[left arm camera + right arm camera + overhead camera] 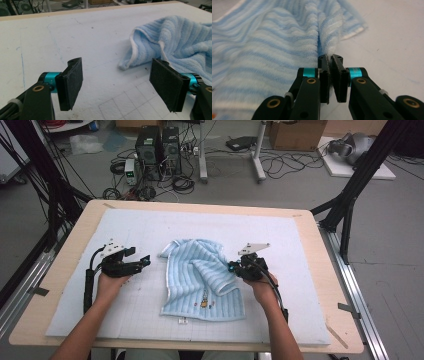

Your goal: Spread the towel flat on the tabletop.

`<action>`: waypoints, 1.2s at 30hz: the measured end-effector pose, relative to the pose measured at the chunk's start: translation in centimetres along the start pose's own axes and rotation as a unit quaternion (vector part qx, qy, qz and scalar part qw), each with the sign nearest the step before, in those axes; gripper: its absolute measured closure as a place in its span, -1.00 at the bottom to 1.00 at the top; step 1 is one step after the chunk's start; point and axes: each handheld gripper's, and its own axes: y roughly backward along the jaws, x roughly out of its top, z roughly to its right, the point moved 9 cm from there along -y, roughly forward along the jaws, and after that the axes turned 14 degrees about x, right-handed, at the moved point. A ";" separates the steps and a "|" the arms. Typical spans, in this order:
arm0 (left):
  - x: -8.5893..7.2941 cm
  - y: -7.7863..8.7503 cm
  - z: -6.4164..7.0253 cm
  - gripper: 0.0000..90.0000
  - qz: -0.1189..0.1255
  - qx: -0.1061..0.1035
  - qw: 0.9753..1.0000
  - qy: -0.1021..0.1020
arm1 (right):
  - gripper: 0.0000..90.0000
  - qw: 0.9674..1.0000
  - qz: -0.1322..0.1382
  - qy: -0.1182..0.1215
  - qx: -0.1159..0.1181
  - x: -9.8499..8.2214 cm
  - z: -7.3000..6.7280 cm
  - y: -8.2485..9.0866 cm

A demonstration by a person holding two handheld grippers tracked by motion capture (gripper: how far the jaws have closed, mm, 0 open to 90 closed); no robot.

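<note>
Right gripper view puts our right gripper (331, 65) nearest, its jaws pinched tight on a ridge of the blue striped towel (274, 50), we judge to lift that edge for folding. Farther left, our left gripper (120, 80) stands wide and empty, the towel's near corner lying just beyond it on the white mat (280, 235).

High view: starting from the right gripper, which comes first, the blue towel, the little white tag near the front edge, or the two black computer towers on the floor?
Going out from the right gripper:
1. Blue towel, pinched at its right edge in the jaws.
2. White tag, on the mat just below the towel's front edge.
3. Computer towers, on the floor beyond the table's far side.
</note>
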 end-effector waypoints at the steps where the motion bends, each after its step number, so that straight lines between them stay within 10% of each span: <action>1: 0.0 0.0 0.1 -0.39 0.001 0.000 1.000 0.002 | 0.89 1.000 -0.007 0.006 0.009 -0.3 -0.5 0.1; 5: 0.0 -0.1 0.3 -0.37 -0.001 -0.006 1.000 0.001 | 0.77 0.997 -0.052 0.026 0.053 -1.8 -2.6 -0.8; 8: -0.1 0.0 0.5 -0.32 -0.001 -0.011 1.000 -0.004 | 0.47 0.998 0.000 0.012 0.059 -0.3 -2.2 -0.5; 13: -0.1 -0.2 0.7 -0.28 0.000 -0.014 1.000 -0.002 | 0.23 0.998 0.058 -0.024 -0.001 2.5 1.5 0.2; 21: -0.2 -0.2 0.9 -0.27 -0.005 -0.020 1.000 -0.004 | 0.12 0.998 0.004 -0.051 -0.047 4.1 6.0 -4.5; 25: -0.3 -0.2 0.9 -0.27 -0.007 -0.022 1.000 -0.003 | 0.41 0.996 -0.019 -0.081 -0.027 3.8 6.7 -6.7; 28: -0.2 -0.2 0.8 -0.27 -0.006 -0.021 1.000 -0.002 | 0.87 0.996 -0.043 -0.048 -0.054 4.1 7.4 -6.2; 29: -0.2 -0.1 0.8 -0.27 -0.006 -0.021 1.000 0.000 | 0.88 0.994 -0.029 -0.028 -0.104 4.7 8.4 -5.1; 30: -0.2 -0.1 0.8 -0.27 -0.007 -0.021 1.000 -0.001 | 0.88 0.994 -0.029 -0.028 -0.104 4.7 8.4 -5.1; 32: -0.3 -0.2 0.8 -0.27 -0.008 -0.021 1.000 -0.001 | 0.87 0.981 0.014 -0.045 -0.187 5.4 10.1 -2.6; 33: -0.3 -0.2 0.8 -0.27 -0.008 -0.021 1.000 0.000 | 0.87 0.981 0.014 -0.045 -0.187 5.4 10.1 -2.6; 36: -0.3 -0.2 0.9 -0.27 -0.009 -0.022 1.000 -0.002 | 0.85 0.960 0.033 -0.069 -0.268 5.1 11.9 -0.1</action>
